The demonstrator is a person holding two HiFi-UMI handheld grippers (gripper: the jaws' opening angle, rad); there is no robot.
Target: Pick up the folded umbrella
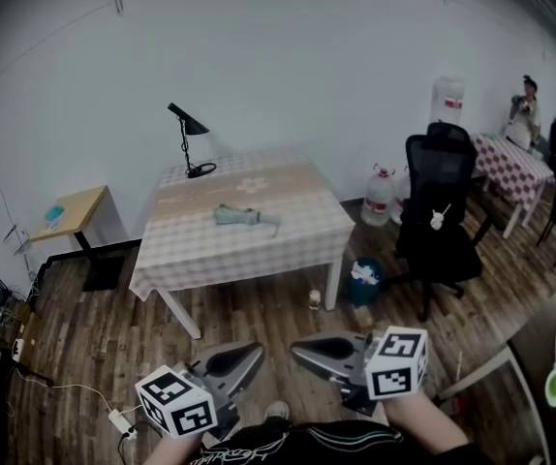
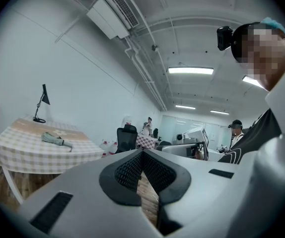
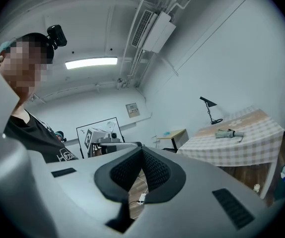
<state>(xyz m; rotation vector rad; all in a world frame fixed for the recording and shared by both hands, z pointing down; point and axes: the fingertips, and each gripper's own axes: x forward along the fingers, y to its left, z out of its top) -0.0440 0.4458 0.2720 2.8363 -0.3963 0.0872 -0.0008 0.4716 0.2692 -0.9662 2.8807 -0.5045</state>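
The folded grey-green umbrella point(image 1: 244, 217) lies across the middle of a table with a checked cloth point(image 1: 259, 255), well ahead of me. It also shows small in the left gripper view point(image 2: 55, 140) and the right gripper view point(image 3: 229, 133). Both grippers hang low at the near edge of the head view, far short of the table, tips turned toward each other. The left gripper point(image 1: 259, 351) has its jaws together with nothing between them point(image 2: 142, 151). The right gripper point(image 1: 295, 349) is likewise shut and empty point(image 3: 141, 150).
A black desk lamp point(image 1: 189, 139) stands at the table's far left corner. A black office chair point(image 1: 440, 201), water jugs point(image 1: 380, 194) and a blue bin point(image 1: 363, 281) sit right of the table. A small wooden side table point(image 1: 70, 213) is at left. A power strip point(image 1: 121, 421) lies on the wooden floor.
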